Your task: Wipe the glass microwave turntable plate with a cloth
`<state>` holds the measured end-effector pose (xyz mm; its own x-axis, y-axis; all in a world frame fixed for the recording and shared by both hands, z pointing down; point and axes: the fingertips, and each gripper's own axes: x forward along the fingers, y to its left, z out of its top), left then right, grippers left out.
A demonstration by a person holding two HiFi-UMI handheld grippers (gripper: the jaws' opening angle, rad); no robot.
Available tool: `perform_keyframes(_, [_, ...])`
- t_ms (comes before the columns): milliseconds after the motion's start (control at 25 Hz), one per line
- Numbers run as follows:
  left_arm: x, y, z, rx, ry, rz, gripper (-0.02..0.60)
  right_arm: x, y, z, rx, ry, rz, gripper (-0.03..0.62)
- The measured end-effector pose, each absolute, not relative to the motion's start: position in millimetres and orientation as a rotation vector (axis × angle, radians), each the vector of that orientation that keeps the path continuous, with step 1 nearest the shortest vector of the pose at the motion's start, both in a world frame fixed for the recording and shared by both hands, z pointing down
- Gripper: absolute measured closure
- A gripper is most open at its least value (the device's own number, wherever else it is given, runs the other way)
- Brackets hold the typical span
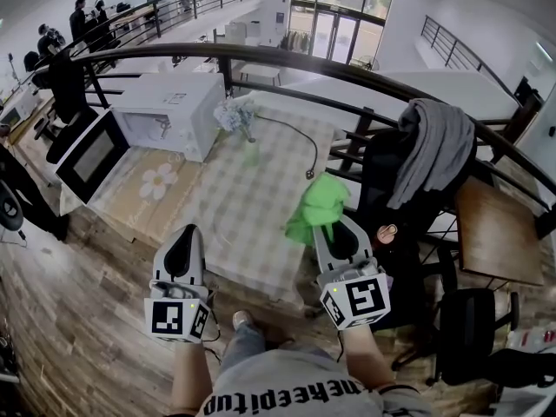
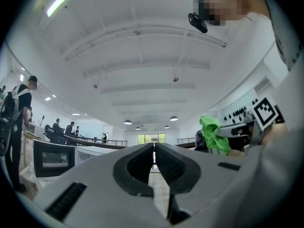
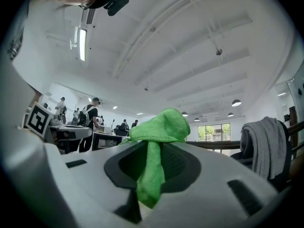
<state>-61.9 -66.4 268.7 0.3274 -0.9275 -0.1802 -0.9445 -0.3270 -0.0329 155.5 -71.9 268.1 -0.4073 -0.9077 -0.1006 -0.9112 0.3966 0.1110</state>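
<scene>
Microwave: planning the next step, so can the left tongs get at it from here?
Probably yes. The left tongs are shut and empty, the microwave has its door open, and only bare tablecloth lies between; they just need to move forward.

Grey left gripper [image 1: 188, 231], right gripper [image 1: 334, 229]; black-white marker cubes [image 1: 178, 317]; grey lettered shirt [image 1: 295, 391].

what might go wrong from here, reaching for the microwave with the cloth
1. The right gripper pinches only a narrow fold of the green cloth; most bunches loose beyond the jaws, so it may slip out while wiping.
2. The open door of the microwave juts out sideways; a reaching left gripper, shut and empty, could knock it.
3. The loose cable lies across the table and might snag.
</scene>
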Motion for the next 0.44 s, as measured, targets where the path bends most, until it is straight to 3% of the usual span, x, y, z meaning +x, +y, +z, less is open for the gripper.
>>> perform_keyframes(440, [-66.5,-67.2,268.7,-2.443,1.748,0.189,0.571,150.4,-73.9,264.9,-1.677,2.600,0.232,0.533])
